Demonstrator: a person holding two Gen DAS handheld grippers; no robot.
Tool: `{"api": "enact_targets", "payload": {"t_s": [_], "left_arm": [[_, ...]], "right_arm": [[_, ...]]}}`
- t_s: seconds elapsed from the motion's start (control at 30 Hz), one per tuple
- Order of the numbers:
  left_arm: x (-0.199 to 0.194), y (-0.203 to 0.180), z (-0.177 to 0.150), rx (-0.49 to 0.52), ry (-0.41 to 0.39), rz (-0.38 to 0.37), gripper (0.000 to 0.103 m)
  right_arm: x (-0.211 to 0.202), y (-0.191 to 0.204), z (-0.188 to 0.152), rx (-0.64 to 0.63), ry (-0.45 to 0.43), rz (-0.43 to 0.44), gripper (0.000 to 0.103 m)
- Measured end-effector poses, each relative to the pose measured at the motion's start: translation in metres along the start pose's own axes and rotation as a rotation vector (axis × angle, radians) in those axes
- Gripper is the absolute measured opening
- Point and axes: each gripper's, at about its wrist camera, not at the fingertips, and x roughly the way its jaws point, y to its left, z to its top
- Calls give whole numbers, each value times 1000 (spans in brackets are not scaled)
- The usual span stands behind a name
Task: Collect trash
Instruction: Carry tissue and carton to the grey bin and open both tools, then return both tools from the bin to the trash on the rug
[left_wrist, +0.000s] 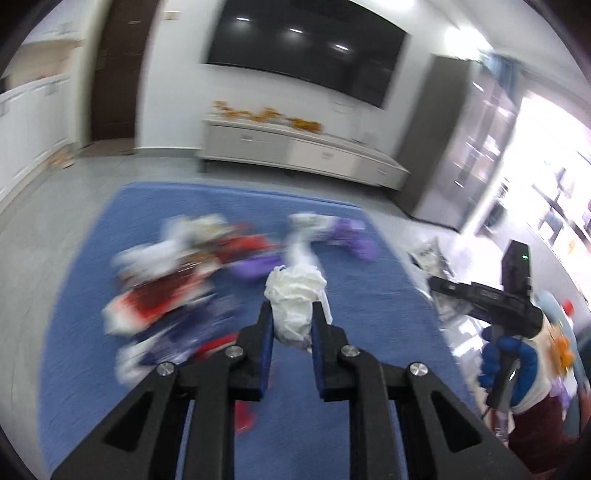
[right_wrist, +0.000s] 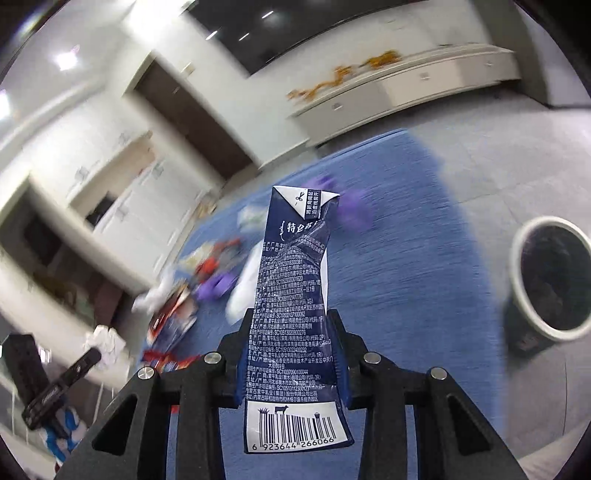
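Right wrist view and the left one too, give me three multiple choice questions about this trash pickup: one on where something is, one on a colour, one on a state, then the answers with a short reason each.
1. In the right wrist view, where does the bin stand relative to the held carton?
A. To its right
B. To its left
C. Behind the cabinet

2. What colour is the rug under the scattered trash?
A. Green
B. Blue
C. Grey

3. What is the left gripper doing?
A. Standing open over the rug
B. Shut on a crumpled white tissue
C. Shut on a purple glove

Answers:
1 A: the dark, white-rimmed bin sits at the right edge, off the rug.
2 B: both views show a blue rug under the wrappers.
3 B: the white wad sits pinched between its pads, while the right gripper is shut on the carton.
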Motion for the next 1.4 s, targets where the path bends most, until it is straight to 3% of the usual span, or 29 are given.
{"api": "enact_targets", "payload": {"t_s": [0.27, 0.37, 0.53, 0.77, 0.87, 0.9, 0.97, 1.0, 1.17, 1.4], "left_arm": [[146, -163, 57, 177, 169, -217, 17], [219, -227, 72, 223, 243, -249, 17], [321, -303, 76, 253, 358, -267, 20], [419, -346, 58, 267, 475, -236, 23], [447, -349, 51, 233, 511, -229, 42], [450, -346, 50, 221, 516, -234, 47], [454, -343, 48, 199, 525, -245, 48], [453, -340, 48, 190, 522, -245, 48], [426, -324, 58, 159, 466, -241, 48], [340, -304, 86, 146, 301, -207, 48]], "right_arm": [[-55, -124, 31, 280, -174, -246, 34], [-56, -174, 38, 383, -184, -328, 34], [-51, -252, 47, 526, -161, -420, 34], [-30, -326, 43, 664, -117, -456, 35], [-23, -341, 41, 706, -116, -470, 36], [-23, -342, 42, 716, -116, -475, 38], [-25, -343, 43, 720, -129, -499, 53], [-27, -341, 42, 717, -143, -520, 55], [-35, -320, 54, 680, -210, -549, 55], [-74, -251, 66, 556, -337, -519, 55]]}}
